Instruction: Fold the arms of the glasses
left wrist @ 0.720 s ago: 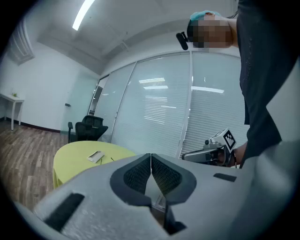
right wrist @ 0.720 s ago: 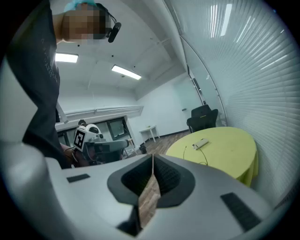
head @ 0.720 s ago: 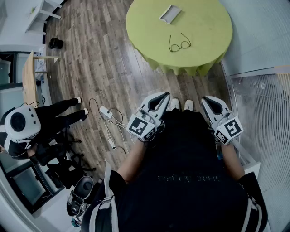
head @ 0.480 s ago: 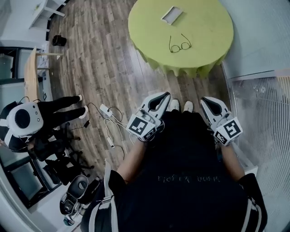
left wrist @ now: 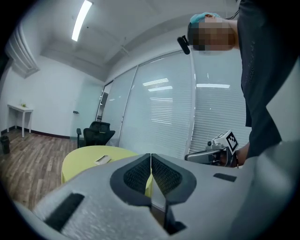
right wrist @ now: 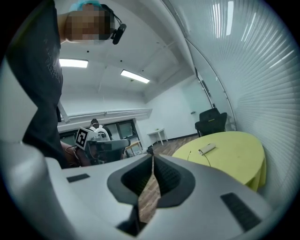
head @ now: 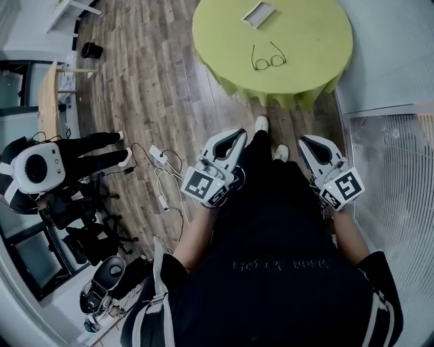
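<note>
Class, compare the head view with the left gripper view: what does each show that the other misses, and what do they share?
Only the head view shows the glasses, lying with arms open on the table, and the cables on the floor. Only the left gripper view shows the ceiling light and the black chair. Both show the table, the white flat object on it, the left claw and the right claw.

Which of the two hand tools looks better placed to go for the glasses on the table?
Left, narrowly. The left gripper and right gripper are both shut, empty and far from the glasses; the left sits slightly nearer, aimed at the table.
</note>
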`<state>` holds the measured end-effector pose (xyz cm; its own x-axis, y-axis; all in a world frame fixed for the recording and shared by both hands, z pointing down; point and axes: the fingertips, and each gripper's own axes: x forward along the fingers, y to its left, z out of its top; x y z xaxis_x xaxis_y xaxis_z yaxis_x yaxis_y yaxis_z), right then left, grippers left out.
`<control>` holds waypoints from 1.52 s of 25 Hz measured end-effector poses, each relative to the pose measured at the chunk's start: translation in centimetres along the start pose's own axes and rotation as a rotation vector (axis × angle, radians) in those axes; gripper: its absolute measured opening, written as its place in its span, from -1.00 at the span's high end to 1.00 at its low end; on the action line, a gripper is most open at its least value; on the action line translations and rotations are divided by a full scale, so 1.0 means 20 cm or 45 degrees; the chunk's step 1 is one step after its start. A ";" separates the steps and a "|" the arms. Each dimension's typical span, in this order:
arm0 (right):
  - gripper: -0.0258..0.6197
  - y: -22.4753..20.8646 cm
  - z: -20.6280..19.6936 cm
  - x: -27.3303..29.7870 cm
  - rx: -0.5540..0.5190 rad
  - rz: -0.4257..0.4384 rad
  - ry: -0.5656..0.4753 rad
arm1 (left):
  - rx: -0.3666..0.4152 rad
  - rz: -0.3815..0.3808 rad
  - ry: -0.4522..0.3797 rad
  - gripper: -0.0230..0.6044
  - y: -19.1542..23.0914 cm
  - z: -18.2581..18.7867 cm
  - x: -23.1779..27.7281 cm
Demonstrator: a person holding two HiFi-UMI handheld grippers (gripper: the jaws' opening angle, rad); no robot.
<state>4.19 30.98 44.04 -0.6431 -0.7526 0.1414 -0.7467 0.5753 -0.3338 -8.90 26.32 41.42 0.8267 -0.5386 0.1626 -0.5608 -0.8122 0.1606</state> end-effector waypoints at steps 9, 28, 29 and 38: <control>0.83 0.03 0.09 0.02 -0.060 0.074 -0.040 | -0.004 -0.040 -0.023 0.86 -0.03 0.00 0.11; 0.83 -0.25 0.15 0.35 0.008 0.005 0.112 | -0.025 -0.044 -0.004 0.86 0.34 0.07 0.33; 0.83 -0.26 0.16 0.38 0.007 0.004 0.119 | -0.025 -0.050 0.002 0.86 0.37 0.07 0.35; 0.83 -0.41 0.22 0.67 -0.004 -0.024 0.187 | -0.041 -0.086 0.010 0.86 0.66 0.10 0.48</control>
<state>2.46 14.83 44.46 -0.6465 -0.7085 0.2829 -0.7595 0.5625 -0.3267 -8.31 10.03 43.19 0.8625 -0.4807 0.1582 -0.5049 -0.8390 0.2030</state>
